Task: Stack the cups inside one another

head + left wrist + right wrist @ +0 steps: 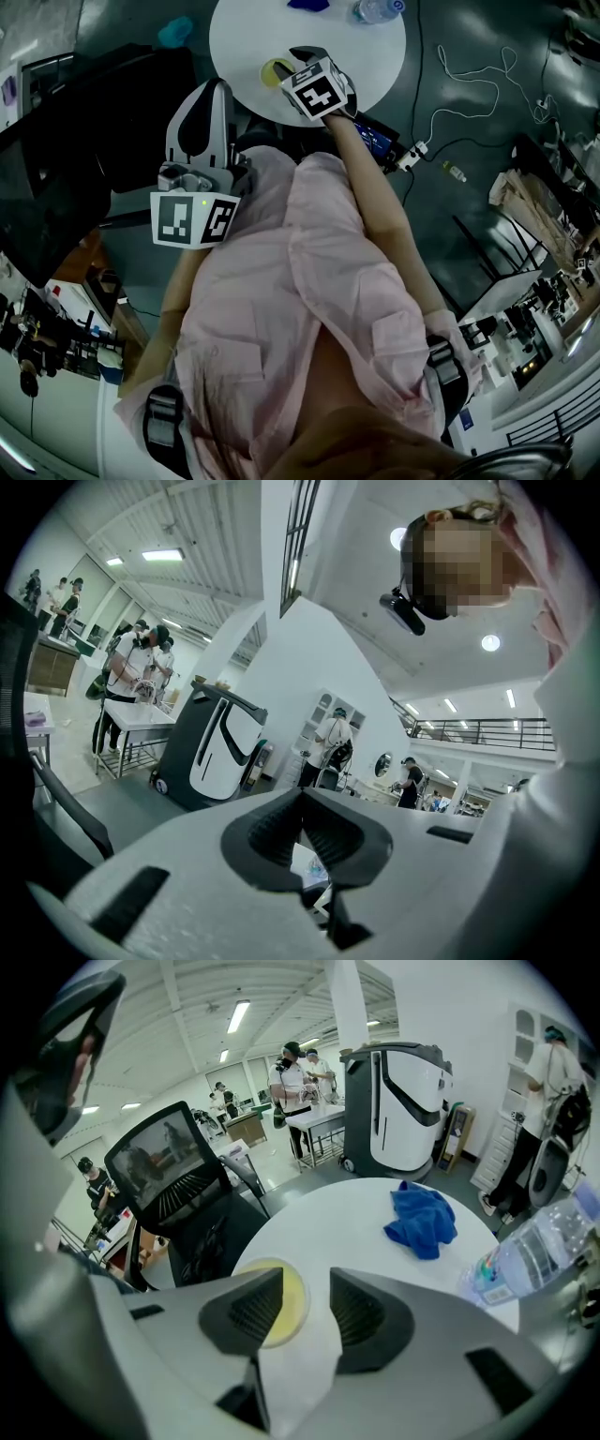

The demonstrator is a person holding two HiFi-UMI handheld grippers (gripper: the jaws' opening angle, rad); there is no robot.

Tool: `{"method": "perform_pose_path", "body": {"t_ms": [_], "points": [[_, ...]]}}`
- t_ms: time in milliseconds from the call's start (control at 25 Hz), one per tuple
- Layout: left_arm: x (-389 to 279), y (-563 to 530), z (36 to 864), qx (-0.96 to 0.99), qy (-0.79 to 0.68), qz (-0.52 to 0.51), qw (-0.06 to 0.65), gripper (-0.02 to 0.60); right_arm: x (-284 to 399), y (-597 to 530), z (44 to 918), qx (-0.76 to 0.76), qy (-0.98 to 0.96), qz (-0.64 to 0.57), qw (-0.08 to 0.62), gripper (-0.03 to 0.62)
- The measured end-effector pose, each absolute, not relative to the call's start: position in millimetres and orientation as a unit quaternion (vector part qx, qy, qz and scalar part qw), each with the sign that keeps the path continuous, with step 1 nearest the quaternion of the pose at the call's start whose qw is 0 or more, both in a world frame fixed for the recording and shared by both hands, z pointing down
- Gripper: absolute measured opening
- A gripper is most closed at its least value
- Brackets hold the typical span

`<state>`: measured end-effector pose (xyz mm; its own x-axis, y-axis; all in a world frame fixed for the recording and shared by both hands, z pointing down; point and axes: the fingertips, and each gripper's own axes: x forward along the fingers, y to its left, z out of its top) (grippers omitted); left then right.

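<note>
A yellow cup (274, 70) stands on the near left part of the round white table (375, 66). My right gripper (292, 60) hovers just above and right of it, pointing steeply down. In the right gripper view the cup (286, 1302) shows its open mouth from above, partly behind the left jaw. The jaws of the right gripper (307, 1305) stand apart and press on nothing. My left gripper (212, 90) is held close to the body, off the table's near edge. Its jaws (302, 801) meet at the tips with nothing between them. No second cup shows.
A crumpled blue cloth (422, 1219) and a clear plastic bottle (539, 1252) lie on the far side of the table. A black mesh office chair (173, 1185) stands at the table's left. Cables (469, 84) trail over the dark floor to the right.
</note>
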<state>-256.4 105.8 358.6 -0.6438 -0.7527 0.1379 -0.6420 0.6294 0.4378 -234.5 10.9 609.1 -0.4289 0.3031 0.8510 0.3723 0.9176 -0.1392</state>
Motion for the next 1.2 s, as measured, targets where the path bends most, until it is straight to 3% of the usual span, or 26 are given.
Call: {"method": "perform_pose_path", "body": {"t_ms": [360, 600, 960, 1200], "points": [[-252, 106, 358, 0.397, -0.887, -0.178, 0.152, 0.015, -240, 3, 582, -0.155, -0.881, 0.002, 0.448, 0.152], [-245, 108, 355, 0.400, -0.887, -0.174, 0.150, 0.015, -242, -16, 547, -0.091, -0.917, 0.027, 0.387, 0.044], [-237, 114, 353, 0.407, -0.887, -0.164, 0.145, 0.015, -235, -20, 487, -0.063, -0.956, 0.037, 0.283, 0.038], [-228, 101, 350, 0.425, -0.880, -0.160, 0.138, 0.015, -211, -27, 465, -0.043, -0.966, 0.018, 0.255, 0.037]]}}
